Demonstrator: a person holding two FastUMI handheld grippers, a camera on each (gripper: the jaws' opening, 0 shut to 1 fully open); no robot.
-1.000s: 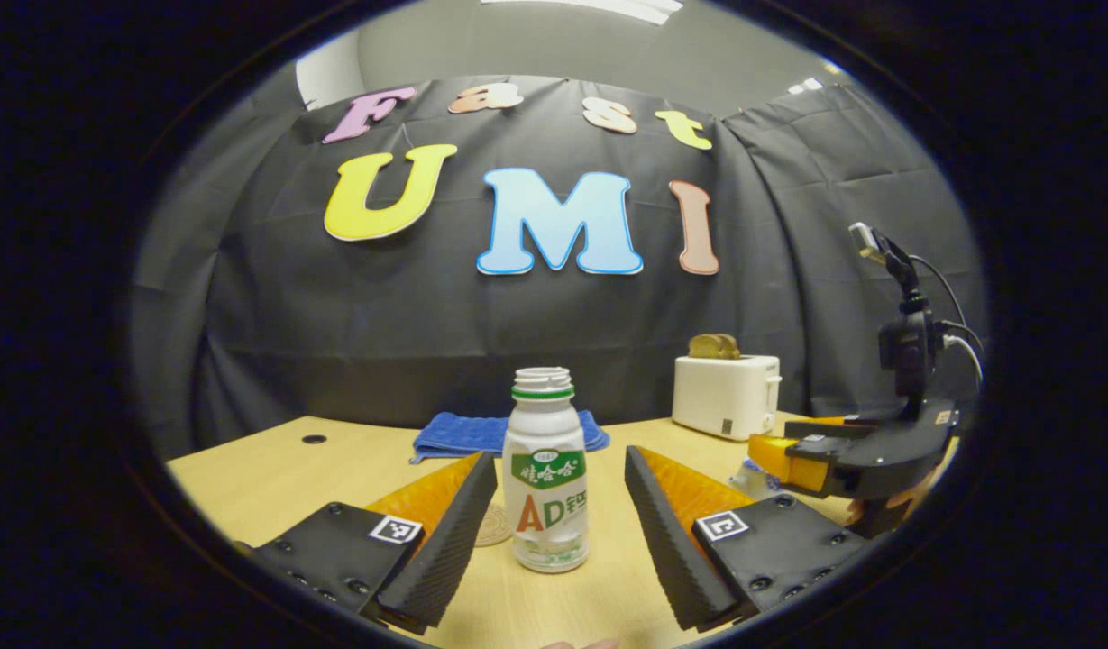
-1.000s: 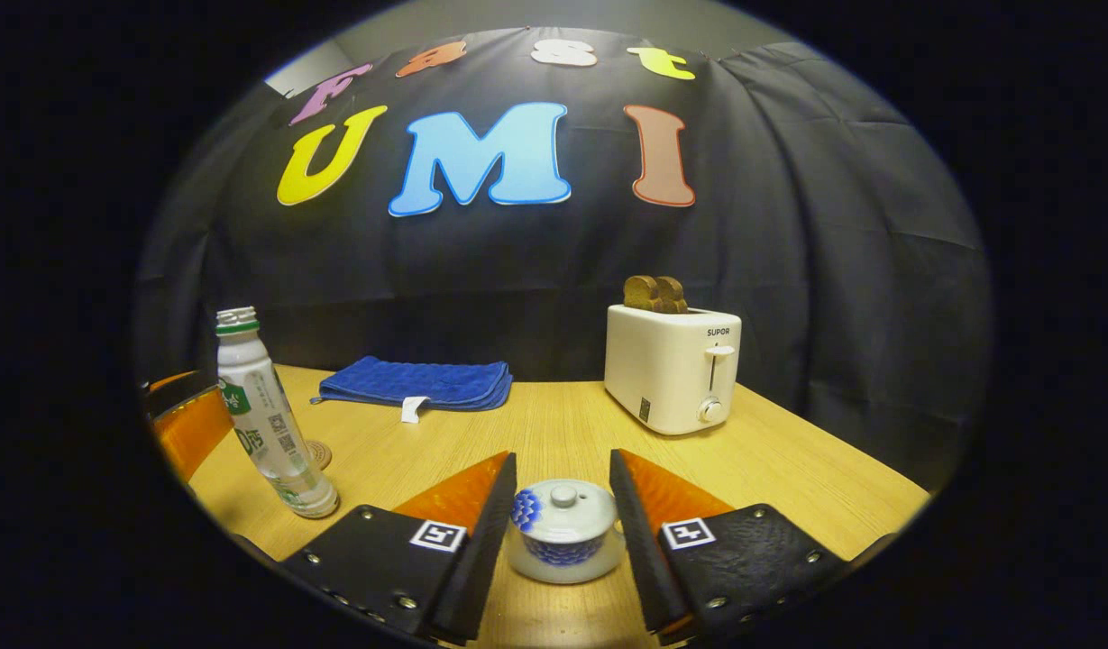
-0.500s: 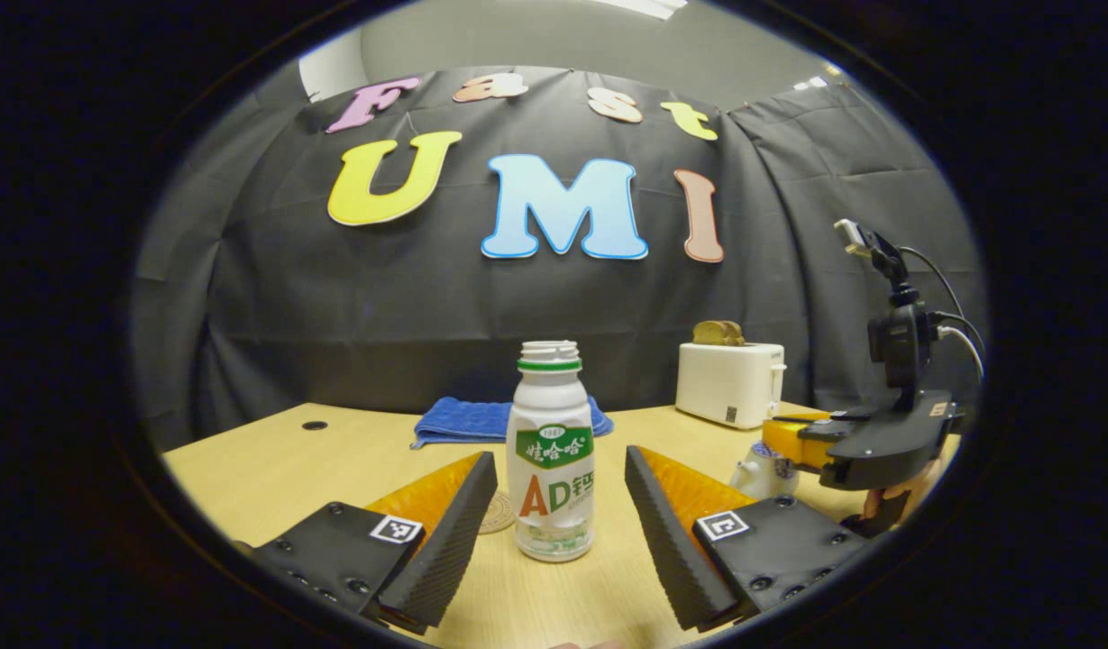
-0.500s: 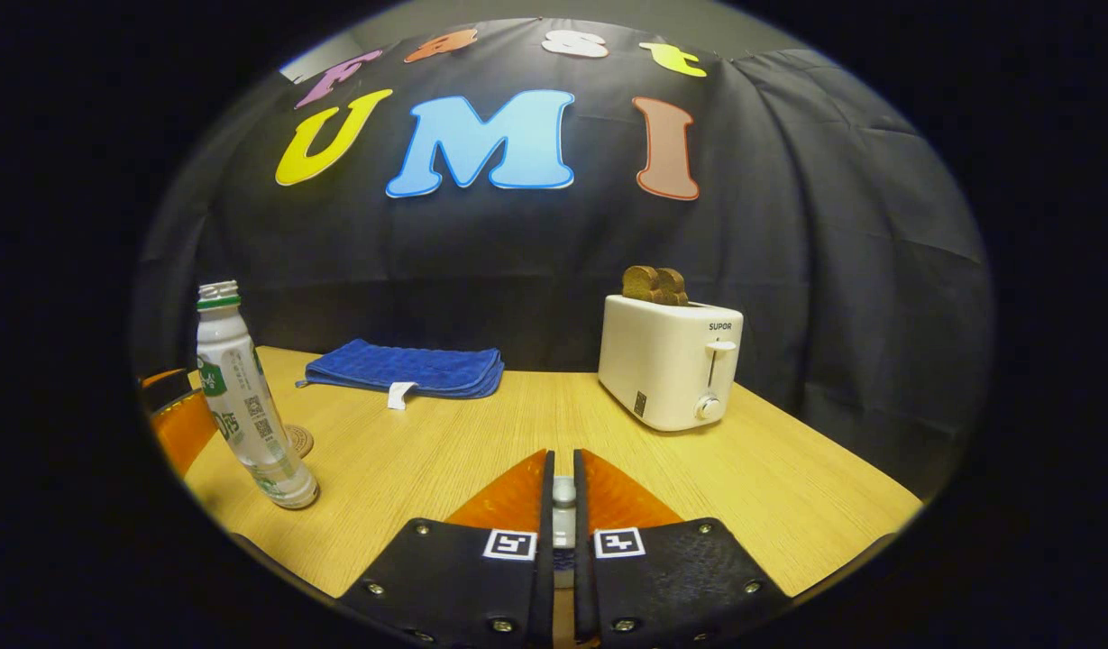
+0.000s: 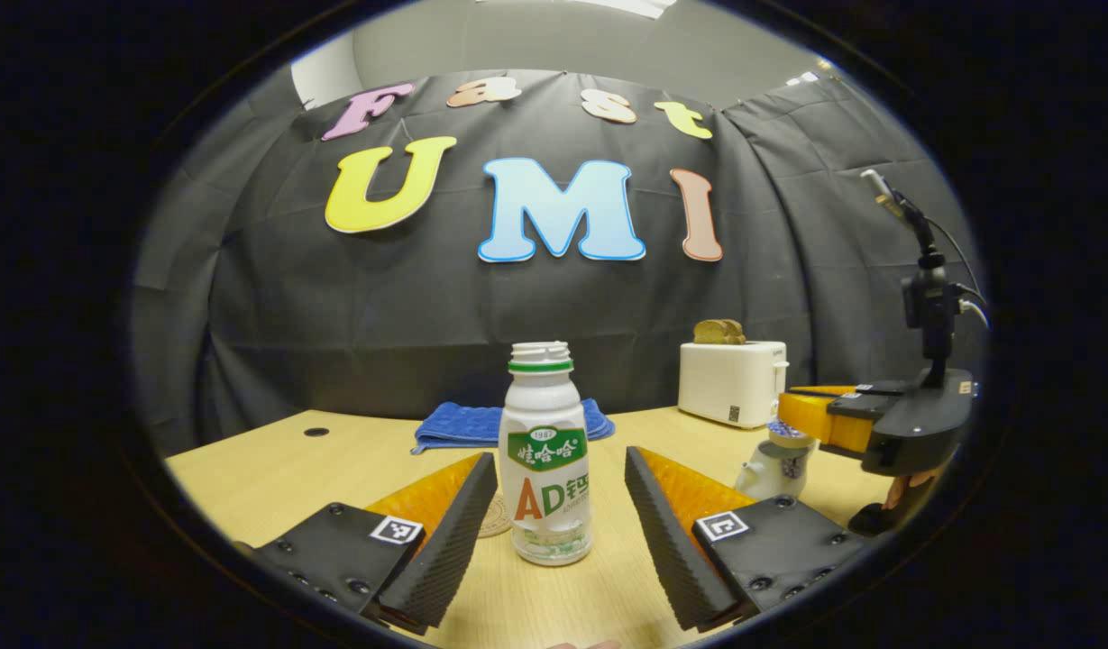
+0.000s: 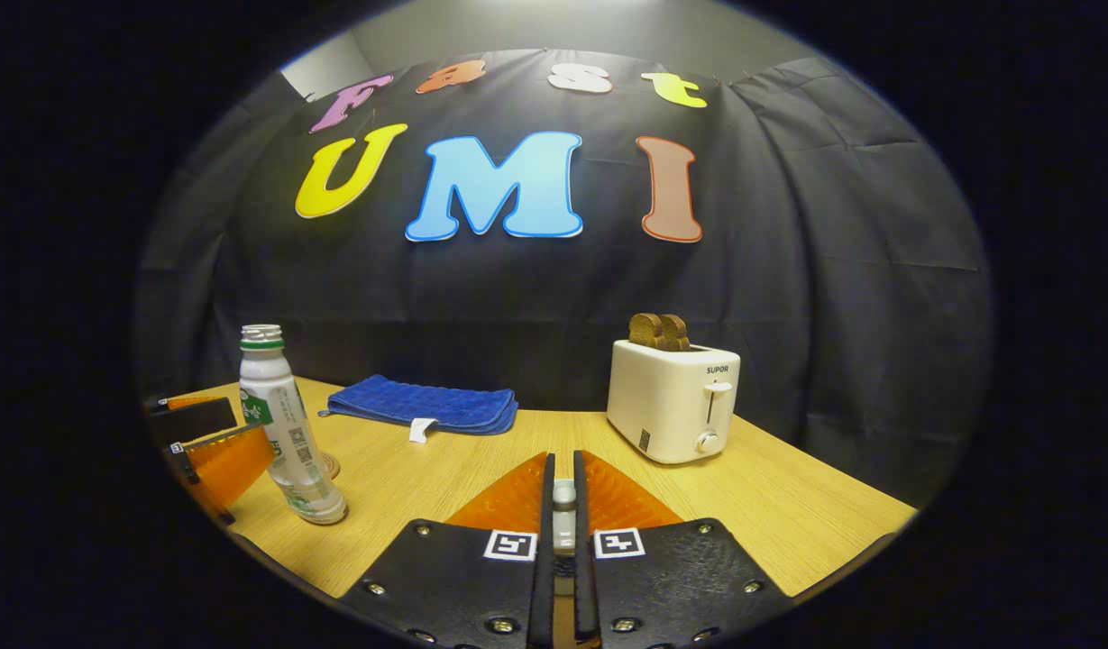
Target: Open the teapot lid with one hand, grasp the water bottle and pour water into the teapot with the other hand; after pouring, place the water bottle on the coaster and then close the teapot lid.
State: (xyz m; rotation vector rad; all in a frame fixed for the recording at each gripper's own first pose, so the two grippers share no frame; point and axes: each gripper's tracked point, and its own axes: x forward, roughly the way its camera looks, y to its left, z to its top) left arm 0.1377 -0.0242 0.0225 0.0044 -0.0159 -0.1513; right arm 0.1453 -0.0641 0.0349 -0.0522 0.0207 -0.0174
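A white uncapped water bottle point(image 5: 544, 460) stands on the wooden table between the fingers of my left gripper point(image 5: 560, 464), which is open and not touching it. A round coaster point(image 5: 495, 520) lies just behind the bottle on its left. In the right gripper view the bottle point(image 6: 288, 433) stands at the left, beside the coaster point(image 6: 330, 466) and the left gripper point(image 6: 220, 446). My right gripper point(image 6: 563, 469) is shut on the teapot lid's knob point(image 6: 563, 494). From the left gripper view, the right gripper point(image 5: 792, 416) holds the lid point(image 5: 786, 434) just over the white and blue teapot point(image 5: 774, 469).
A white toaster point(image 6: 673, 401) with bread in it stands at the back right of the table. A folded blue cloth point(image 6: 427, 406) lies at the back, behind the bottle. A hand point(image 5: 896, 491) shows under the right gripper. A small hole point(image 5: 316, 432) marks the table's far left.
My right gripper closed on the teapot lid's knob, then rose a little with it. The left gripper stayed open around the bottle.
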